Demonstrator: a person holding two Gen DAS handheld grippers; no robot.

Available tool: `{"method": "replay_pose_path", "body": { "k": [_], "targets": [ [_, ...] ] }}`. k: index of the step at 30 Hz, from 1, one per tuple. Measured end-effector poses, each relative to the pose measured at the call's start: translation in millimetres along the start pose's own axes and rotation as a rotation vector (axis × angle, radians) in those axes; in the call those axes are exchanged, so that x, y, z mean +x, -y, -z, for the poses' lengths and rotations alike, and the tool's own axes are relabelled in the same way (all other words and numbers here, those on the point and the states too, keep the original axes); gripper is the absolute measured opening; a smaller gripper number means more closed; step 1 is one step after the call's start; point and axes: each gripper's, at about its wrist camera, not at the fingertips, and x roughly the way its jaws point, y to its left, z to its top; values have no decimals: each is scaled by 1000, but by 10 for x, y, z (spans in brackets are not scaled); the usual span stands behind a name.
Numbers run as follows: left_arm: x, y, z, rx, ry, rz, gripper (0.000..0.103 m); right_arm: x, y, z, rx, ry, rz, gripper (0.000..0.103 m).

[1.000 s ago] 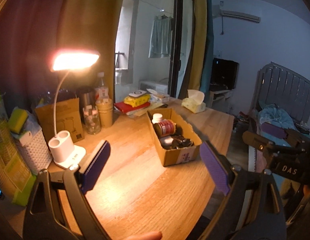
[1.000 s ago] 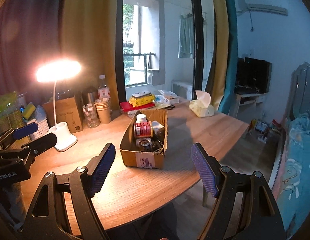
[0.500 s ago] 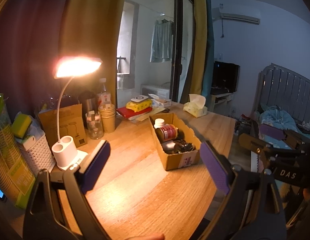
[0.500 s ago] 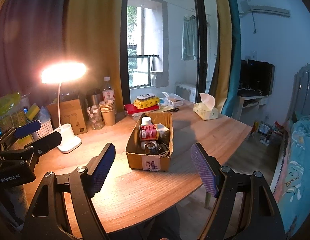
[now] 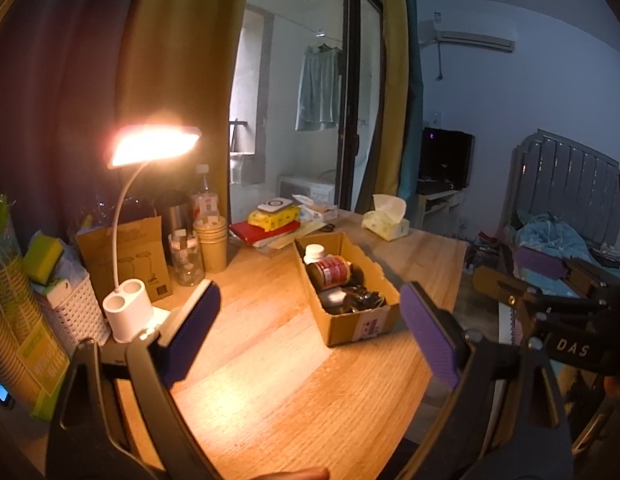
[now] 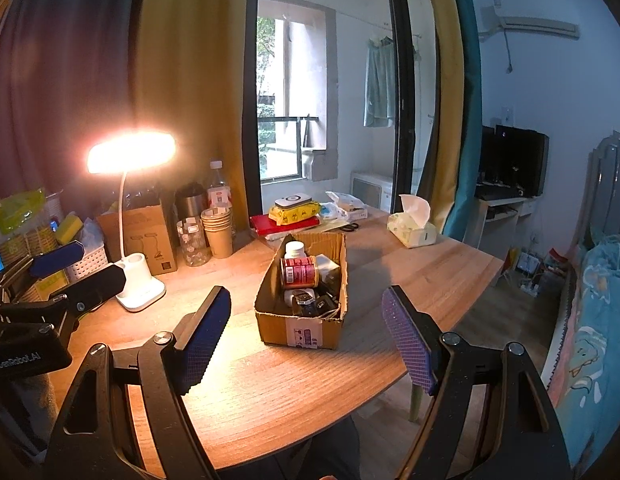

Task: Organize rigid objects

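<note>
Cardboard box (image 6: 299, 322): sitting mid wooden table (image 6: 410, 280), open top, holding red-labelled jar (image 6: 298, 273) lying on side, white-capped bottle (image 6: 295, 248) behind it, dark small items toward near end, too small to tell.
Left gripper (image 5: 310, 330): hovering above table near box, jaws standing wide apart, gripping nothing.
Right gripper (image 6: 305, 330): hovering before box, jaws wide apart, gripping nothing.
Desk lamp (image 6: 131, 154): glowing, left of box.
Tissue box (image 6: 412, 232): sitting far right of table.
</note>
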Motion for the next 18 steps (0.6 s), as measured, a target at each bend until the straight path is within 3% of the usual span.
{"method": "replay_pose_path", "body": {
  "k": [18],
  "targets": [
    [-53, 28, -30, 2, 8, 14, 92, 2, -7, 0, 2, 1, 1, 81]
  ]
}}
